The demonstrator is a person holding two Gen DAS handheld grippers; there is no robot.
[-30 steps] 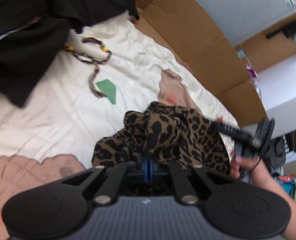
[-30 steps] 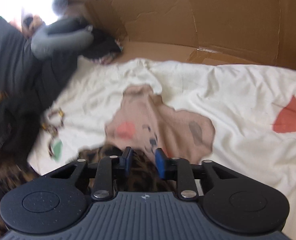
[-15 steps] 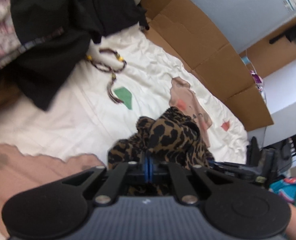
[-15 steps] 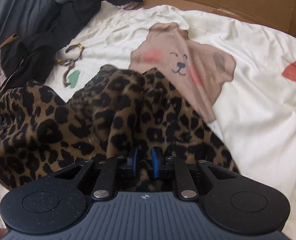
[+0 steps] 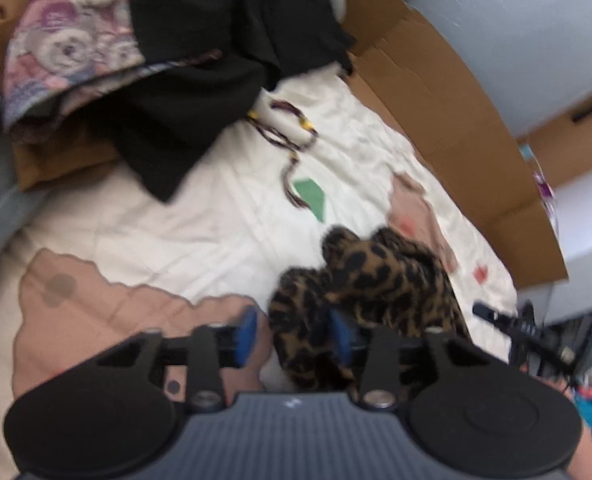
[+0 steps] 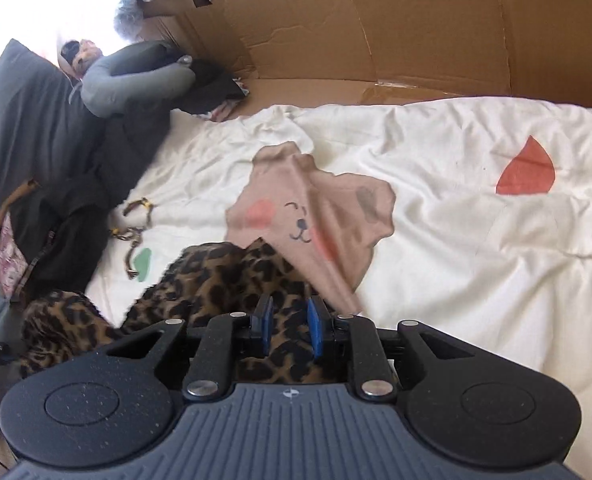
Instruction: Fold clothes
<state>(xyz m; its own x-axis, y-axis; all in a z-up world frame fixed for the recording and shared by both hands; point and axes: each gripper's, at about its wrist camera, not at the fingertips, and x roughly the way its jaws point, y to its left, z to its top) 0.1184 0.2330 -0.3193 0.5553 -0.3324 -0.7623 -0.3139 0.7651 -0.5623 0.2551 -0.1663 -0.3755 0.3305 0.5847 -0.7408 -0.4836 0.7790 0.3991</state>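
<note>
A leopard-print garment (image 5: pixel 383 276) lies bunched on the cream bed sheet (image 5: pixel 216 216). My left gripper (image 5: pixel 295 336) hangs just over its near end. Its jaws are opening, and a fold of the garment sits between the blue pads without being pinched. In the right wrist view the same garment (image 6: pixel 200 280) spreads to the left across the sheet (image 6: pixel 455 240). My right gripper (image 6: pixel 290 328) has the garment's edge filling the narrow gap between its pads, and its jaws are opening slightly. A ridge of the sheet's pink bear print (image 6: pixel 307 208) runs up to the right finger.
A heap of black and patterned clothes (image 5: pixel 200 80) covers the bed's far left, also in the right wrist view (image 6: pixel 68 216). A braided cord (image 5: pixel 292 136) lies beside it. Cardboard (image 6: pixel 375 20) lines the far side, and a grey pillow (image 6: pixel 136 76) rests near the corner.
The left jaws went from shut on the garment to wide apart, letting it go. The right gripper drew back, and the garment that was raised in front of it now lies lower.
</note>
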